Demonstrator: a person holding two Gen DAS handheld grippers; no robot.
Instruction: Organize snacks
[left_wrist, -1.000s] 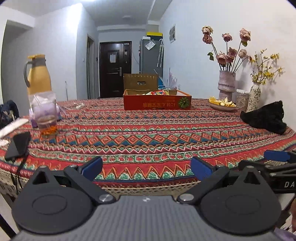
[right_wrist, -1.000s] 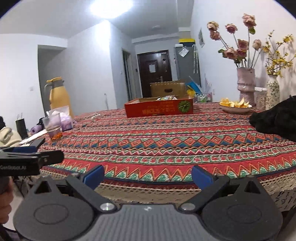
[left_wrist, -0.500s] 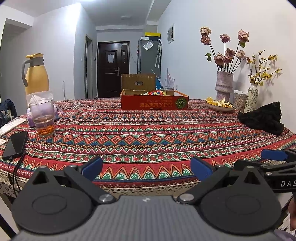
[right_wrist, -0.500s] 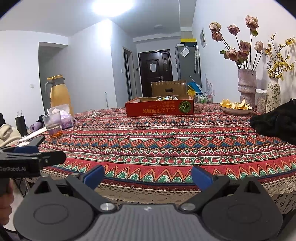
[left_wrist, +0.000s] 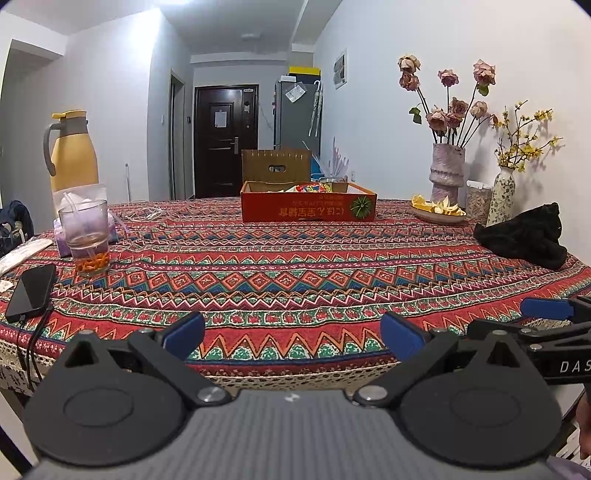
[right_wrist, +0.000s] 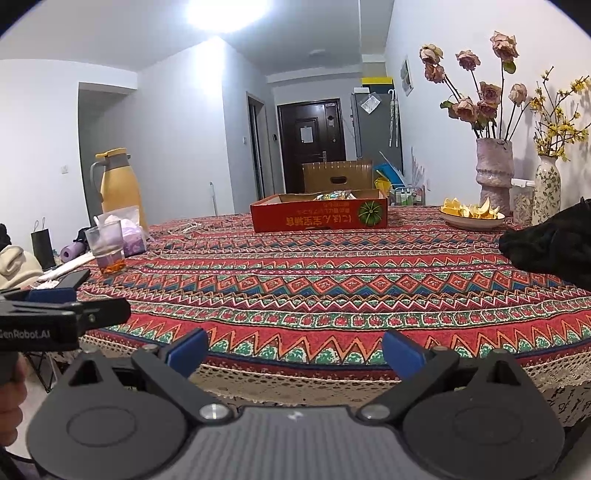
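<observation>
Left claw (left_wrist: 291, 334): jaws spread wide, nothing between the blue pads (left_wrist: 184, 334), held level at the near edge of the worktop (left_wrist: 295, 266). Right claw (right_wrist: 295, 354): likewise spread wide and empty, blue pads (right_wrist: 188, 350) apart, also at the near edge, just to the right of the left claw. Each claw shows in the other's view, side-on: the right one at the right margin of the left wrist view, the left one at the left margin of the right wrist view, with part of a hand (right_wrist: 11, 398) below it.

Worktop: covered by a red patterned cloth with a lace hem hanging over the near edge. Near half is bare.

Snacks (left_wrist: 314, 187): bright packets lying inside a shallow red cardboard box (left_wrist: 308, 210) at the far centre of the worktop, well apart from both claws. A brown box (left_wrist: 276, 168) stands behind it.

Left side: glass (left_wrist: 86, 240) with a straw and orange bits at the bottom, yellow jug (left_wrist: 72, 151) farther back, dark phone (left_wrist: 31, 286) with a cable near the left edge.

Right side: black cloth bundle (left_wrist: 524, 236), plate of orange peel (left_wrist: 437, 212), pink vase with dried roses (left_wrist: 447, 175), patterned vase with yellow sprigs (left_wrist: 501, 197) against the wall.
</observation>
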